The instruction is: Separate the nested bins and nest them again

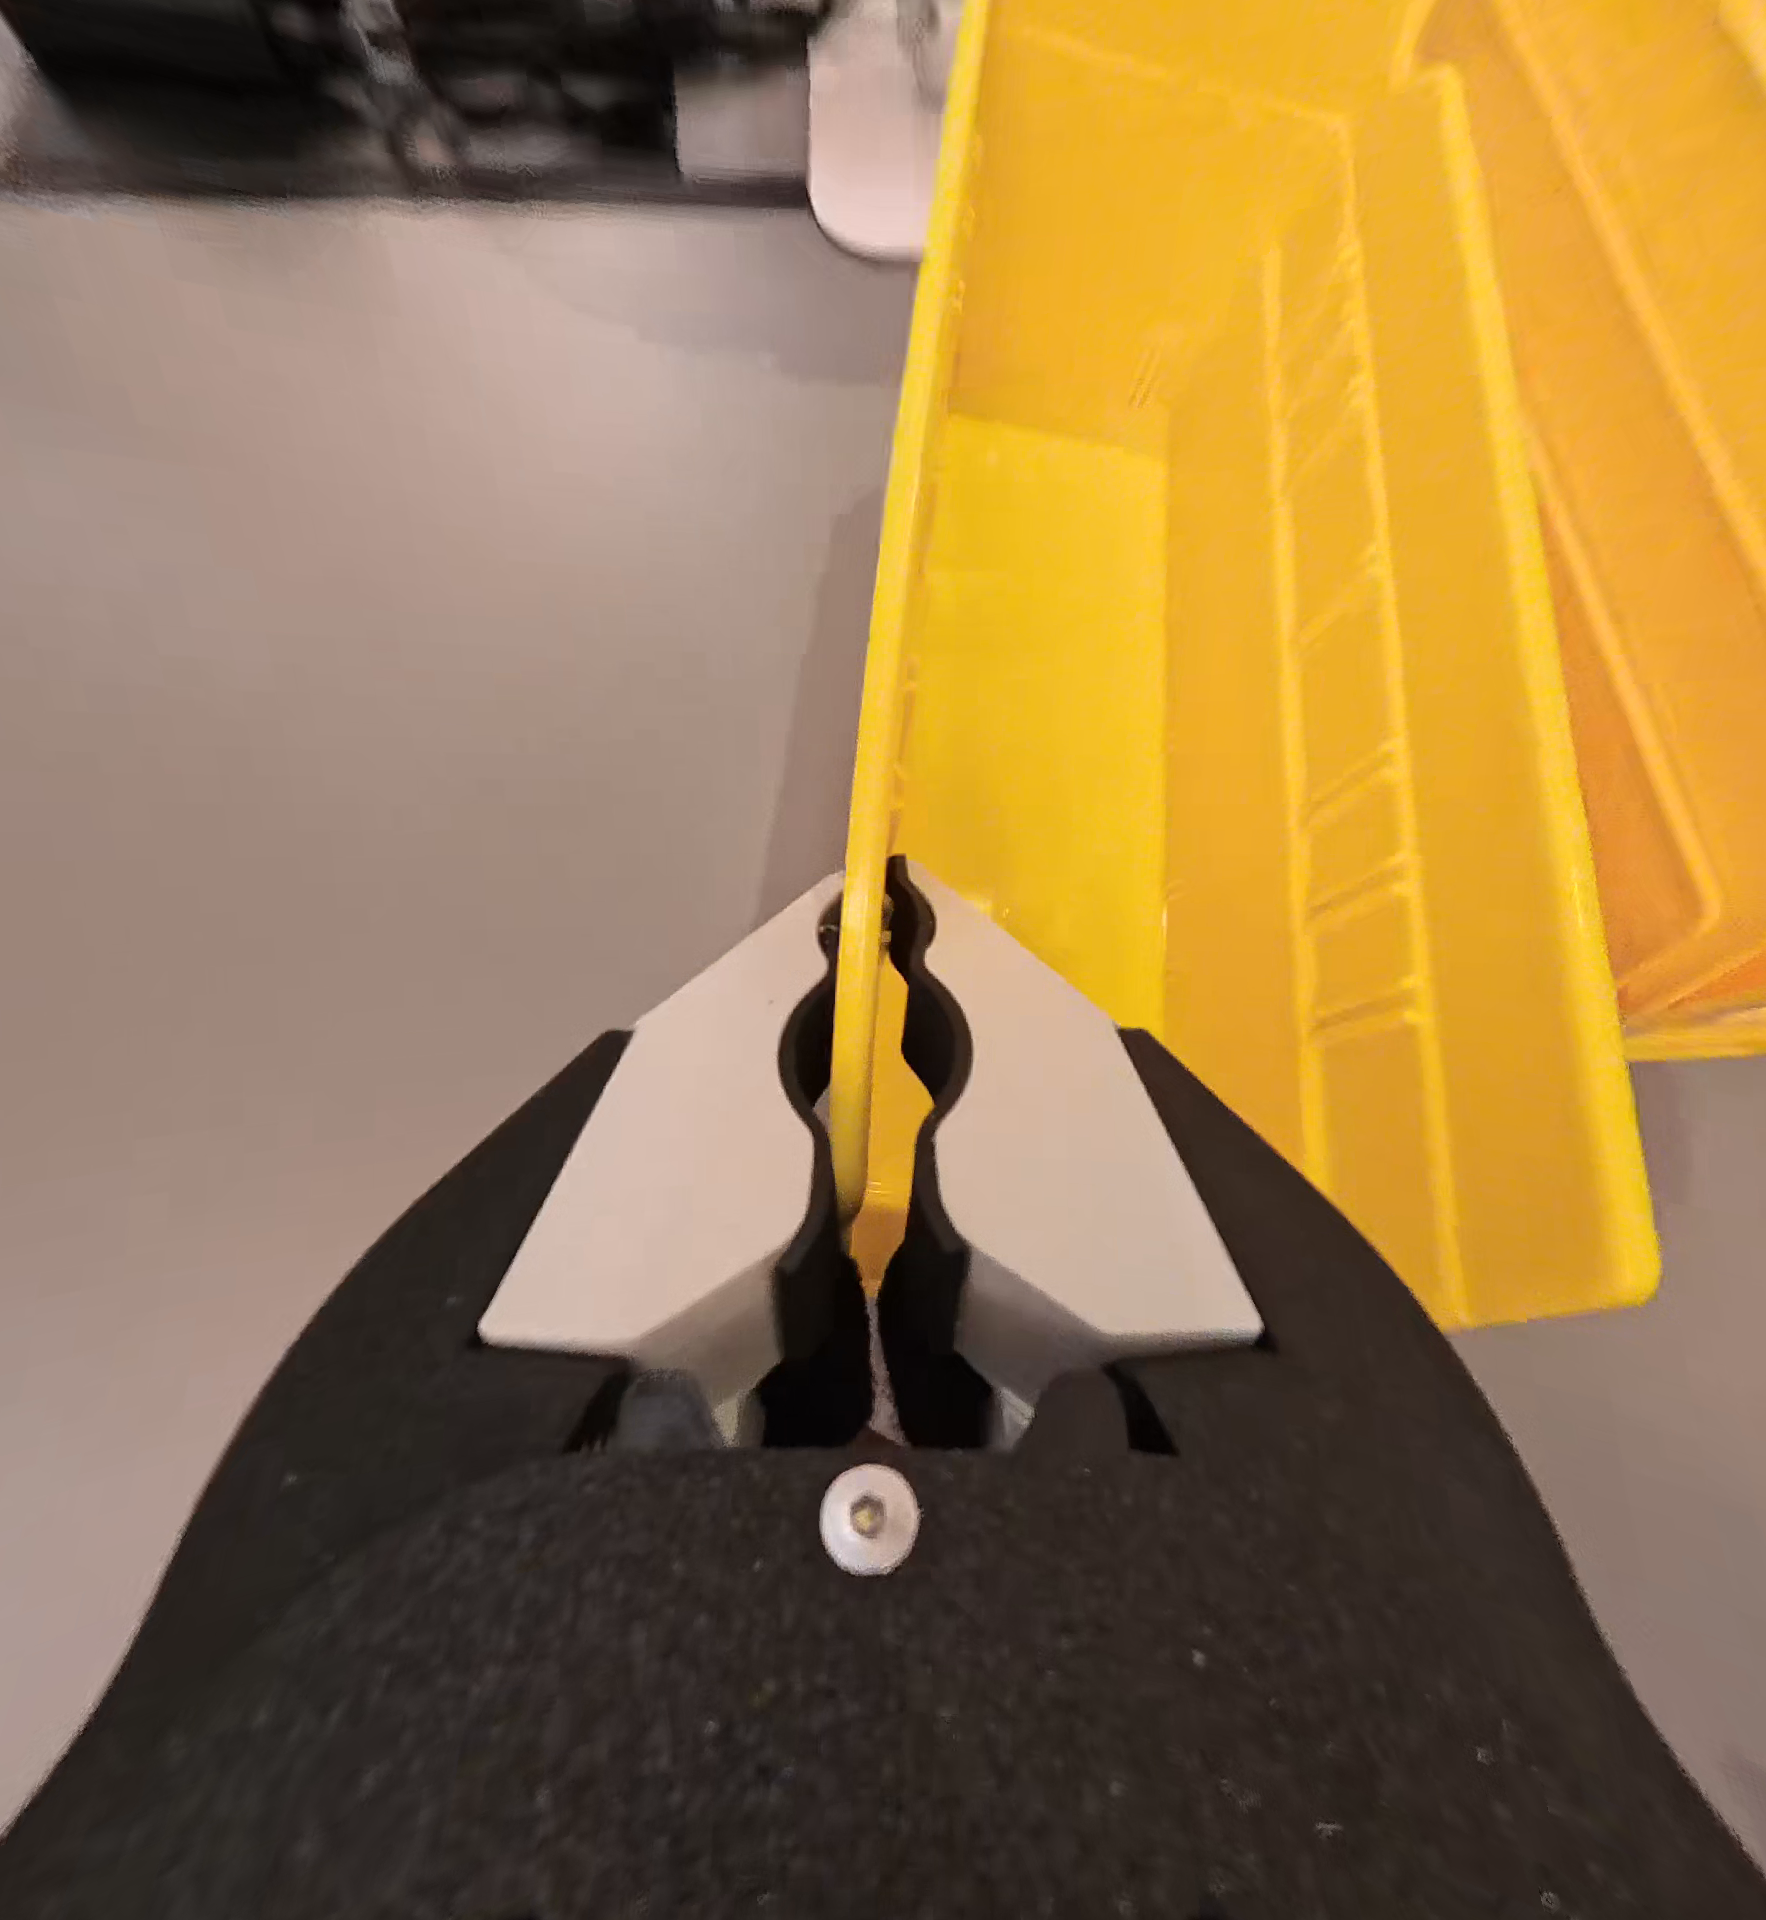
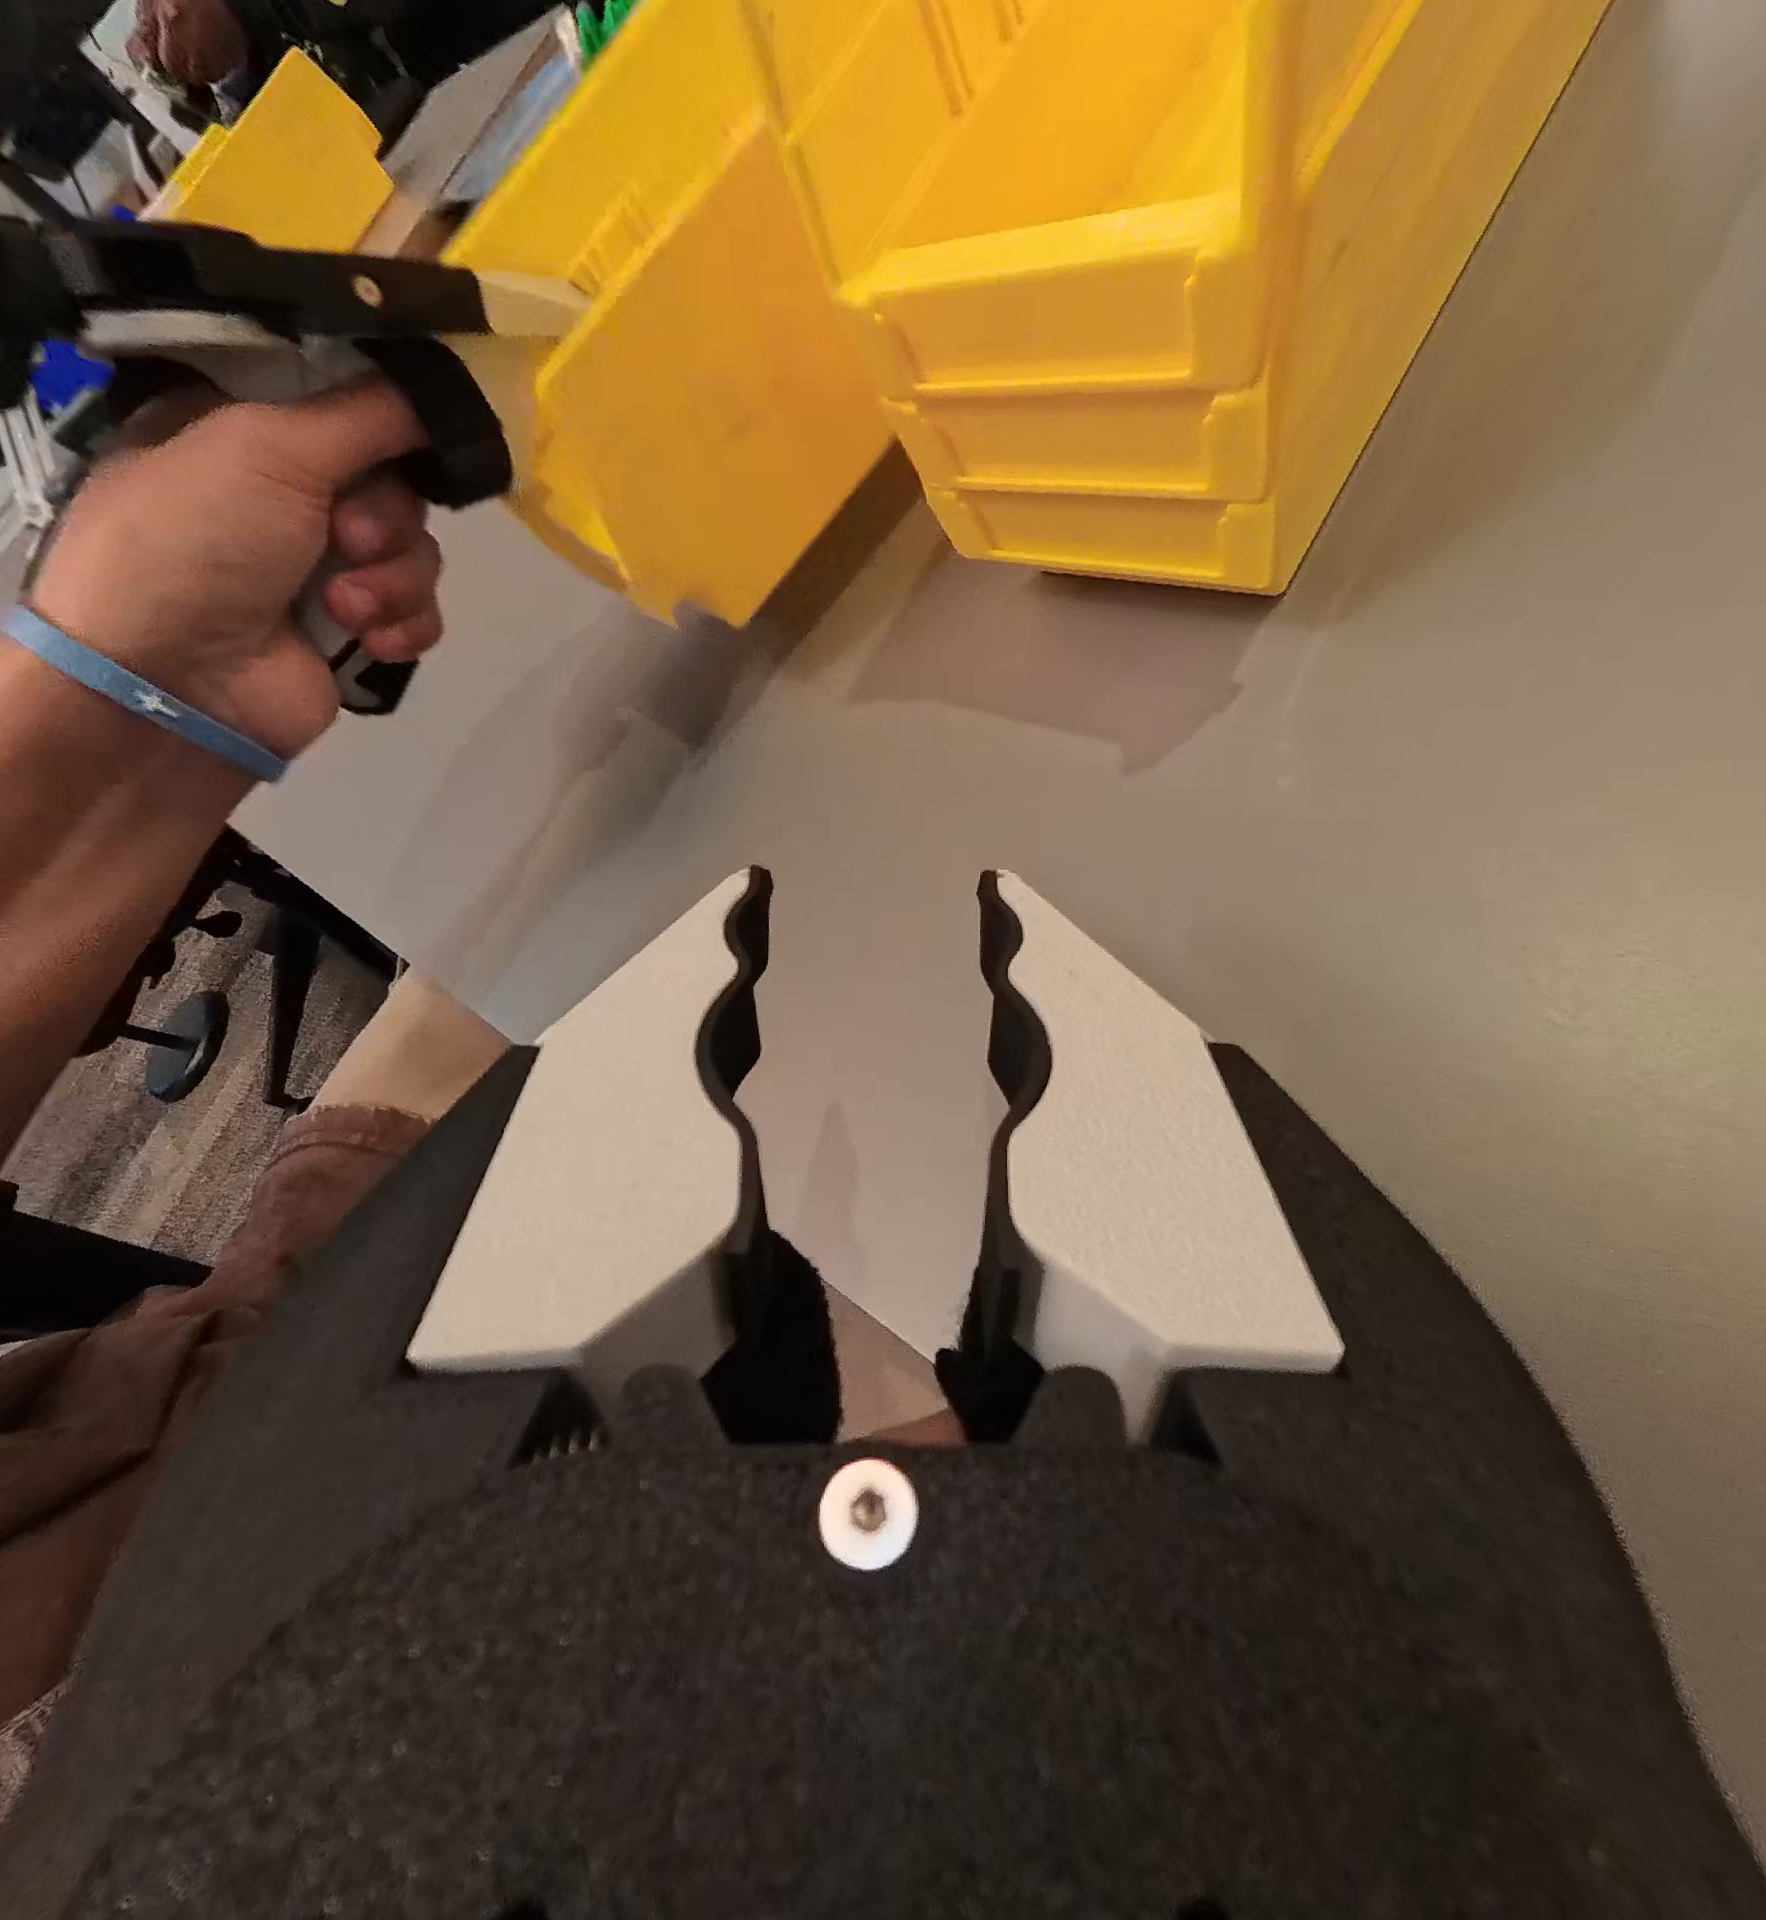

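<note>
My left gripper (image 1: 866, 904) is shut on the thin wall of a yellow bin (image 1: 1066, 644) and holds it off the grey table. In the right wrist view the same held bin (image 2: 692, 416) hangs tilted in the left gripper (image 2: 536, 307), beside a stack of nested yellow bins (image 2: 1097, 416) that stands on the table. That stack also shows in the left wrist view (image 1: 1710, 623) behind the held bin. My right gripper (image 2: 868, 883) is open and empty above the bare table, well short of the stack.
The grey table (image 2: 1481, 831) stretches to the right. Its left edge (image 2: 359, 914) drops to a floor with chair legs (image 2: 266, 987). Another yellow bin (image 2: 287, 177) sits far left at the back. Dark equipment (image 1: 339, 62) and a white base (image 1: 863, 135) stand at the far table edge.
</note>
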A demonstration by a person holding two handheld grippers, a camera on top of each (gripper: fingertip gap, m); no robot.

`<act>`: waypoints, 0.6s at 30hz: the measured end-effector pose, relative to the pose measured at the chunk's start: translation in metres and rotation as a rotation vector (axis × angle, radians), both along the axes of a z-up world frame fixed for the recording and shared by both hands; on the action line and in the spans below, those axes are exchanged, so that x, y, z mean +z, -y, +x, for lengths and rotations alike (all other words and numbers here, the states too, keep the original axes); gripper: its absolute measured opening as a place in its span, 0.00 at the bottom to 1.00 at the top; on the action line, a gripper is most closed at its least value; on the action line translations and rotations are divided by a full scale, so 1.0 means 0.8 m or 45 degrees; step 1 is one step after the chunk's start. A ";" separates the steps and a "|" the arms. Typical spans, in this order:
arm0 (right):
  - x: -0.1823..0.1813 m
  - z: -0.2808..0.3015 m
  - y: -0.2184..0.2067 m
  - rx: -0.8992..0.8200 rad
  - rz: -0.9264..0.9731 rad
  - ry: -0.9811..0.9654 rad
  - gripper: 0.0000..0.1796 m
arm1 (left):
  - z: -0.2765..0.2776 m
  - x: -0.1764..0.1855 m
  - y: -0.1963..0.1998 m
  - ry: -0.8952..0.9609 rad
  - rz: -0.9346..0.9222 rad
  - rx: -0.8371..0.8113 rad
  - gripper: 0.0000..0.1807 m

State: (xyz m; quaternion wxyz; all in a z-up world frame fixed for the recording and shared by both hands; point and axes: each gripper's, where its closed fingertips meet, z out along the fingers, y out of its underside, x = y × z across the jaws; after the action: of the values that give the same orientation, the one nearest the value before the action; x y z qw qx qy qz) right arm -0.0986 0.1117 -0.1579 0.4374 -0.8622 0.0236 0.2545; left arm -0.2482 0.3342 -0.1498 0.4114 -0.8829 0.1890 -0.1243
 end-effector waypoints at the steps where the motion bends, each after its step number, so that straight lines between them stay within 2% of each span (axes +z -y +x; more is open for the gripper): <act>1: 0.000 0.000 0.000 0.002 0.000 0.005 0.23 | -0.003 0.017 -0.003 -0.002 0.054 0.013 0.00; 6: -0.002 -0.006 0.000 0.020 -0.010 0.010 0.23 | -0.003 0.115 -0.017 0.144 0.177 0.044 0.00; 10: -0.004 -0.010 -0.002 0.037 -0.016 0.022 0.22 | 0.042 0.171 -0.007 0.244 0.203 -0.026 0.00; 13: -0.006 -0.013 -0.002 0.051 -0.024 0.026 0.23 | 0.092 0.179 0.006 0.257 0.172 -0.092 0.00; 18: -0.008 -0.012 0.000 0.055 -0.032 0.033 0.23 | 0.167 0.156 0.026 0.282 0.028 -0.129 0.00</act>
State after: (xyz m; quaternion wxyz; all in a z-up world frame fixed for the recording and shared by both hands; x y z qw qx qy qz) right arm -0.1078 0.1113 -0.1640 0.4212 -0.8712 0.0024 0.2523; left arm -0.1147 0.3130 -0.0247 0.4327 -0.8485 0.1883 -0.2396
